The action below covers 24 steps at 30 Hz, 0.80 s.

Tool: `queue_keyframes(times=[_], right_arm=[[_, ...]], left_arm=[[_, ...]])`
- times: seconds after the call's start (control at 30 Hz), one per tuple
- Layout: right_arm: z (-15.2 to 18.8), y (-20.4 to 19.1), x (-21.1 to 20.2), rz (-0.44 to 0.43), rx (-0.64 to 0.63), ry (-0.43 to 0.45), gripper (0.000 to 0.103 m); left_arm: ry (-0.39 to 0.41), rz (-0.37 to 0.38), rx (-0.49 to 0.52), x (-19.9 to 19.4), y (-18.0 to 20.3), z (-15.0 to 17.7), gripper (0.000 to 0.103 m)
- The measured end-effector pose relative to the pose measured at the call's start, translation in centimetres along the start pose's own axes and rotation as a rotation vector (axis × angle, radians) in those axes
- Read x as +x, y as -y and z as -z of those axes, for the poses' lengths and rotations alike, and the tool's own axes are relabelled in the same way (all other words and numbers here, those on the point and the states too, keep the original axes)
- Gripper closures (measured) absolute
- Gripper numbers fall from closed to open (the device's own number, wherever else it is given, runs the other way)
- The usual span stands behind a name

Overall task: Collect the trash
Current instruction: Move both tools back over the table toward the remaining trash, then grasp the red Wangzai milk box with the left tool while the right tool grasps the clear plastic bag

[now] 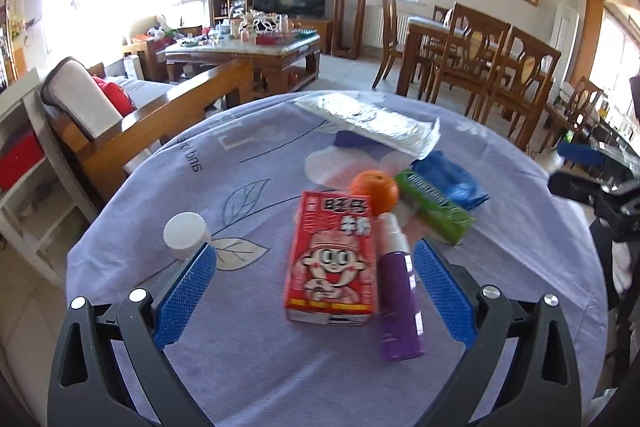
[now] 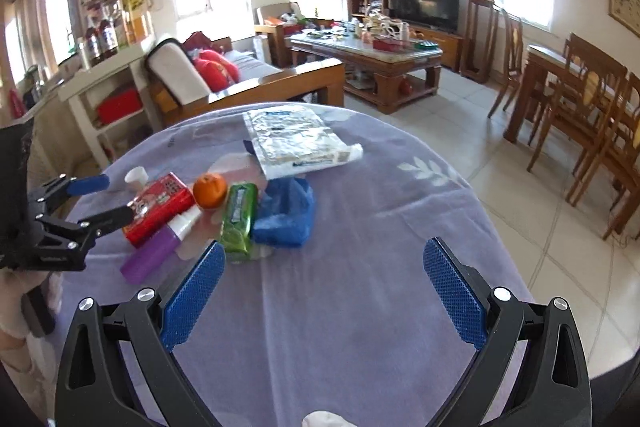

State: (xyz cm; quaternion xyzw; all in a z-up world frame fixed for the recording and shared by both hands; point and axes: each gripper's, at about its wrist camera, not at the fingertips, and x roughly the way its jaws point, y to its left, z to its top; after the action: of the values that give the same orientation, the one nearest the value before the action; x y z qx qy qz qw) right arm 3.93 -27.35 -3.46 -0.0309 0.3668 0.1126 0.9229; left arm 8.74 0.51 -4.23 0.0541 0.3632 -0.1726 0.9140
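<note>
A red drink carton (image 1: pixel 331 261) lies on the purple tablecloth (image 1: pixel 256 367), between the fingers of my open left gripper (image 1: pixel 316 259). A purple spray bottle (image 1: pixel 398 291) lies right beside it, also within the span. Behind them are an orange (image 1: pixel 374 189), a green packet (image 1: pixel 434 205), a crumpled blue bag (image 1: pixel 450 177), a silver foil wrapper (image 1: pixel 368 123) and a small white cup (image 1: pixel 186 231). My right gripper (image 2: pixel 324 263) is open over bare cloth, its left finger near the green packet (image 2: pixel 239 217) and blue bag (image 2: pixel 286 213). The left gripper (image 2: pixel 100 201) appears at the carton (image 2: pixel 158 207).
The round table's edge (image 2: pixel 500 227) drops to a tiled floor on the right. A wooden sofa (image 1: pixel 132 119) stands behind the table on the left, a dining table with chairs (image 1: pixel 472 55) on the right, and a cluttered coffee table (image 1: pixel 244 47) farther back.
</note>
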Motion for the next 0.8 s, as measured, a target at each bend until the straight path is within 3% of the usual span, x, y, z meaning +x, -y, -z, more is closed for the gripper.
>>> queue_keyframes(times=[0.27, 0.47, 0.57, 0.8], right_arm=[[-5.8, -4.0, 9.1, 0.019, -0.2, -0.081, 0.006], [-7.8, -5.0, 14.5, 0.006, -0.248, -0.151, 0.02], [-8.0, -5.5, 16.2, 0.015, -0.271, -0.174, 0.021], [-8.0, -5.3, 18.0, 0.051, -0.278, -0.219, 0.05]], left_arm=[[-0.075, 0.029, 0.029, 1.7, -0.6, -0.2, 0.005], [-0.129, 0.054, 0.021, 2.4, -0.6, 0.0, 0.005], [-0.153, 0.053, 0.016, 2.8, -0.8, 0.1, 0.005], [-0.199, 0.058, 0.016, 3.2, -0.6, 0.3, 0.006]])
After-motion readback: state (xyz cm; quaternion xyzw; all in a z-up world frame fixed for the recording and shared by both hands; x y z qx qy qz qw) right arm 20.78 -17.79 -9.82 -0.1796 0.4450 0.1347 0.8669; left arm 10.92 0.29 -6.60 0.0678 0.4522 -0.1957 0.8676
